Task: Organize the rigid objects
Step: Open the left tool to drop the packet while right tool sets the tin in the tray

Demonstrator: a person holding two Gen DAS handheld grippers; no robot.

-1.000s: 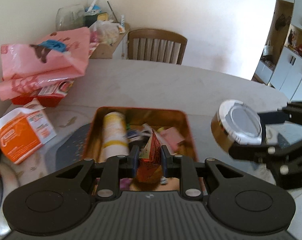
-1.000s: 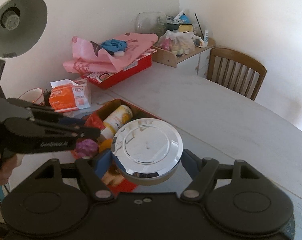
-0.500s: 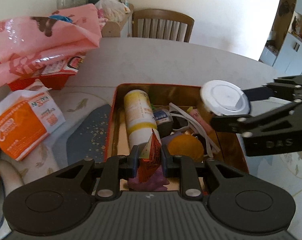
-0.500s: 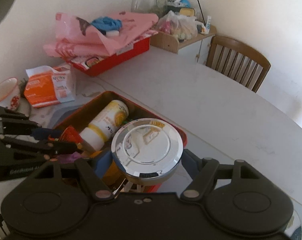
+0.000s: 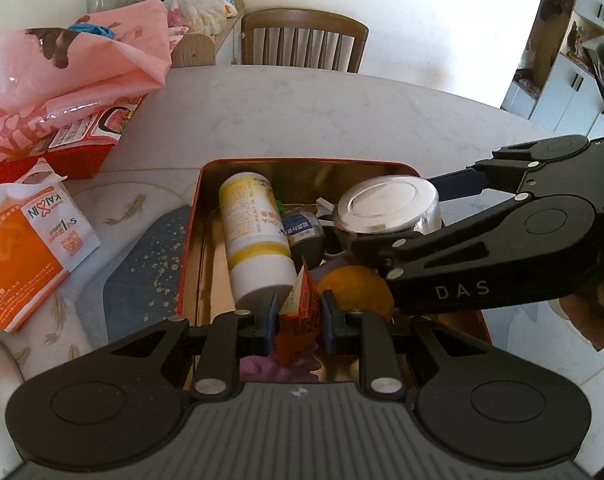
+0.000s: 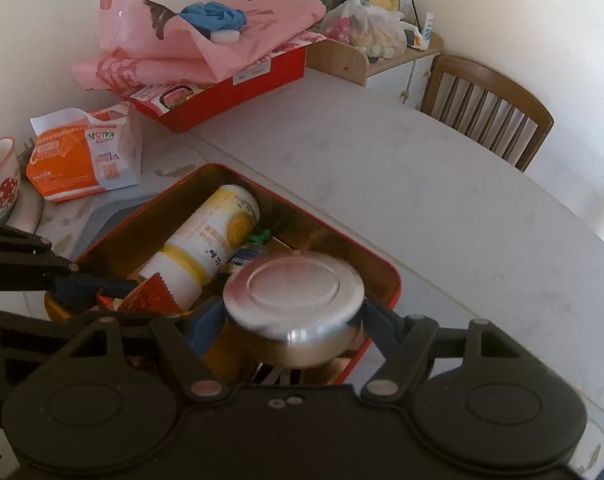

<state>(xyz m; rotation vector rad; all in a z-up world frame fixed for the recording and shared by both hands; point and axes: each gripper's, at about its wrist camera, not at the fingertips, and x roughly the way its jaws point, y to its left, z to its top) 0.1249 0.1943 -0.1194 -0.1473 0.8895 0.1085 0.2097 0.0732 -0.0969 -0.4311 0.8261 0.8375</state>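
Both my hands have come down over the red metal tin with the gold inside (image 5: 205, 216), so my two things are nearly in and I think letting go comes next. My right gripper (image 6: 293, 316) is clamped around the shiny round silver tin (image 6: 295, 294), low over the far right corner of the red tin. My left gripper (image 5: 299, 316) pinches the small crinkly orange packet (image 5: 297, 316) above its near end, beside the white and yellow bottle (image 5: 253, 236).
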